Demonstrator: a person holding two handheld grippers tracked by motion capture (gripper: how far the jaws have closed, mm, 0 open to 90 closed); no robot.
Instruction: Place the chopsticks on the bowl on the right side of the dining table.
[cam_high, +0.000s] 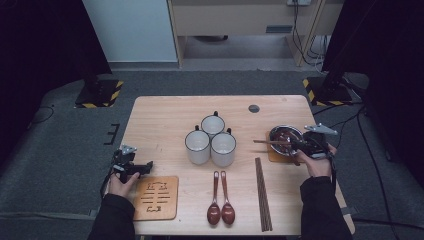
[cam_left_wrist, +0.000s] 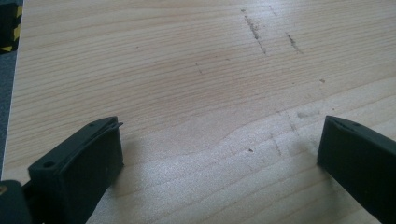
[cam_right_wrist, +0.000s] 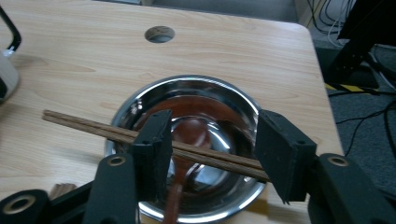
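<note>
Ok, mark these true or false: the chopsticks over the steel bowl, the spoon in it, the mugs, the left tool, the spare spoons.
1. A chopstick pair lies across the steel bowl. True.
2. A spoon sits in that bowl. True.
3. Four mugs stand mid-table. False: three.
4. The left tool holds a spoon. False: open, nothing between its jaws.
5. Two spoons lie on the coaster. False: on the table beside it.

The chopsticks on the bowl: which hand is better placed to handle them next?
Right. Its claw already straddles the chopsticks across the bowl; the left claw rests far away at the table edge.
</note>
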